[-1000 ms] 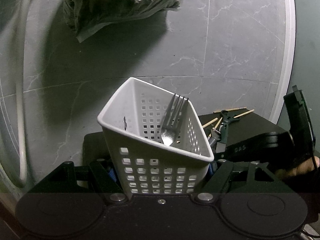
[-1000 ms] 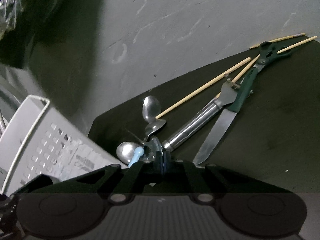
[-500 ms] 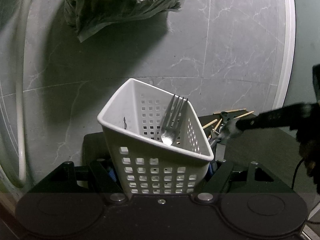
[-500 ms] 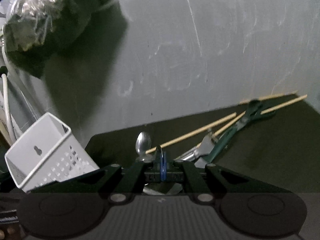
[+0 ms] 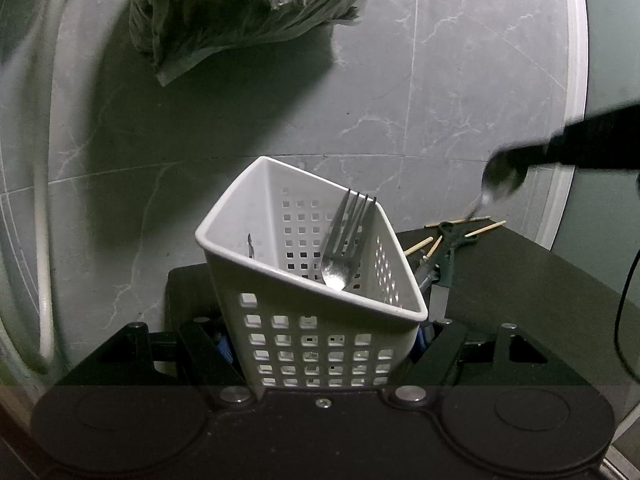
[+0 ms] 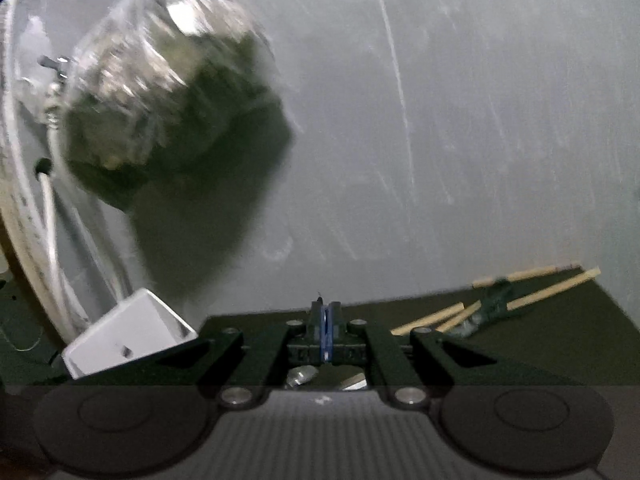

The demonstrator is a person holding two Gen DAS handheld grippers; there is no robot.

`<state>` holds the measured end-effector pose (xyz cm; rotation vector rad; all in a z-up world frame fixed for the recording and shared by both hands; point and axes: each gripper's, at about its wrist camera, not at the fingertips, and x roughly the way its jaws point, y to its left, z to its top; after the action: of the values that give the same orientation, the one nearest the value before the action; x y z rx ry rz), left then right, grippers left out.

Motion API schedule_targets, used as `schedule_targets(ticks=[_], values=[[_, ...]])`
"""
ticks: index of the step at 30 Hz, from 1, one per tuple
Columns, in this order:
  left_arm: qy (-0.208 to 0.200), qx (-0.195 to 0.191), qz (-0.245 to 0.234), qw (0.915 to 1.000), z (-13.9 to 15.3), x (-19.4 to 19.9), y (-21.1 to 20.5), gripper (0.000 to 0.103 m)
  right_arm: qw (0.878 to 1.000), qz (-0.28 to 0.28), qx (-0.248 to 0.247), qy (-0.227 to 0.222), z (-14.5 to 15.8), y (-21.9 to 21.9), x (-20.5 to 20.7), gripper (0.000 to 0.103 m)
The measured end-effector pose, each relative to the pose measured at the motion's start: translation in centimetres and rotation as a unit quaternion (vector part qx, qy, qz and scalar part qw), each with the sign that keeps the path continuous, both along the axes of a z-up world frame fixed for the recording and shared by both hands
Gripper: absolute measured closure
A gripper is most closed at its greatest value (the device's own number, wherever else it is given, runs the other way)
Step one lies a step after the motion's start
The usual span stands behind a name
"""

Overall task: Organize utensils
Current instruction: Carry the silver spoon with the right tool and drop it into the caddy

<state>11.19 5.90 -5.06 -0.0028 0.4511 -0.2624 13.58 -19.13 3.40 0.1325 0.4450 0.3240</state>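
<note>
My left gripper [image 5: 320, 340] is shut on a white perforated basket [image 5: 316, 336] and holds it tilted above the black mat [image 5: 520, 280]. A metal fork [image 5: 344, 244] leans inside the basket, tines up. My right gripper [image 6: 326, 320] is shut on a metal spoon [image 5: 500, 182]; in the left wrist view the spoon hangs blurred in the air, up and to the right of the basket. The basket also shows in the right wrist view [image 6: 128, 332] at lower left. Wooden chopsticks [image 6: 552, 288] and a green-handled tool [image 5: 450, 248] lie on the mat.
A crinkled plastic bag [image 5: 240, 8] of dark contents hangs against the grey marble wall [image 5: 440, 80]. White hoses [image 6: 44, 220] run down the left side. A knife blade [image 5: 438, 300] lies on the mat behind the basket. A black cable [image 5: 624, 300] hangs at far right.
My right gripper has lifted off the mat with the spoon, rising up and to the right of the basket. The basket and fork have stayed still.
</note>
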Motion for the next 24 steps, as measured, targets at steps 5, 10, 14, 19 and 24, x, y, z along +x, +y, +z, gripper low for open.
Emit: schedule_targets(ticks=[5, 10, 14, 19, 24], values=[[0.001, 0.001, 0.0, 1.0, 0.0, 0.0, 0.0, 0.027, 0.998, 0.03, -0.02, -0.058, 4.2, 1.4, -2.1, 0.102], [0.002, 0.004, -0.001, 1.0, 0.1, -0.2, 0.0, 0.027, 0.991, 0.058, -0.032, -0.115, 7.4, 3.4, -3.5, 0.102], [0.003, 0.007, -0.002, 1.0, 0.2, -0.3, 0.0, 0.027, 0.986, 0.083, -0.046, -0.134, 8.0, 5.4, -3.7, 0.102], [0.004, 0.008, -0.003, 1.0, 0.2, -0.3, 0.2, 0.027, 0.984, 0.11, -0.064, -0.122, 6.1, 7.8, -3.2, 0.101], [0.004, 0.008, -0.004, 1.0, 0.2, -0.3, 0.2, 0.027, 0.984, 0.132, -0.062, -0.099, 3.5, 10.0, -2.7, 0.101]])
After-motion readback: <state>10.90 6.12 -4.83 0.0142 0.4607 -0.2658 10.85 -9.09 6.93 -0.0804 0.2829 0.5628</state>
